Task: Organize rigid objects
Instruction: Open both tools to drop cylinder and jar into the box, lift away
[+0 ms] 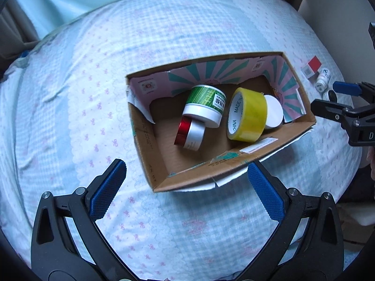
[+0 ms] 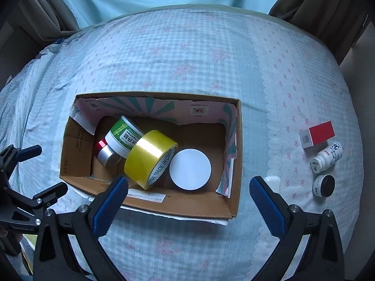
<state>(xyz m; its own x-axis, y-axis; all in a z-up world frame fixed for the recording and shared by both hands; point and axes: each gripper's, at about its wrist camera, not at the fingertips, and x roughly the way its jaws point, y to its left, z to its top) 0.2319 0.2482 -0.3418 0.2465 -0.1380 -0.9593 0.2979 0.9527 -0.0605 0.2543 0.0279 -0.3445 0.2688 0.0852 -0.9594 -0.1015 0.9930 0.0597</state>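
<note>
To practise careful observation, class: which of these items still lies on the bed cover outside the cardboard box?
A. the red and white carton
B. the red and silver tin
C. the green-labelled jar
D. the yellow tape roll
A: the red and white carton lies on the bed cover right of the cardboard box.

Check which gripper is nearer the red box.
Right. The right gripper hovers over the carton's near wall, the red box just to its right; the left gripper sits past the carton's far end.

One cardboard box (image 2: 70,140) held four items: tape roll (image 2: 150,157), green jar (image 2: 124,138), red-silver jar (image 2: 105,152), white disc (image 2: 189,169). Outside sat three: red-white carton (image 2: 316,134), white bottle (image 2: 327,157), black-lidded jar (image 2: 324,185).
</note>
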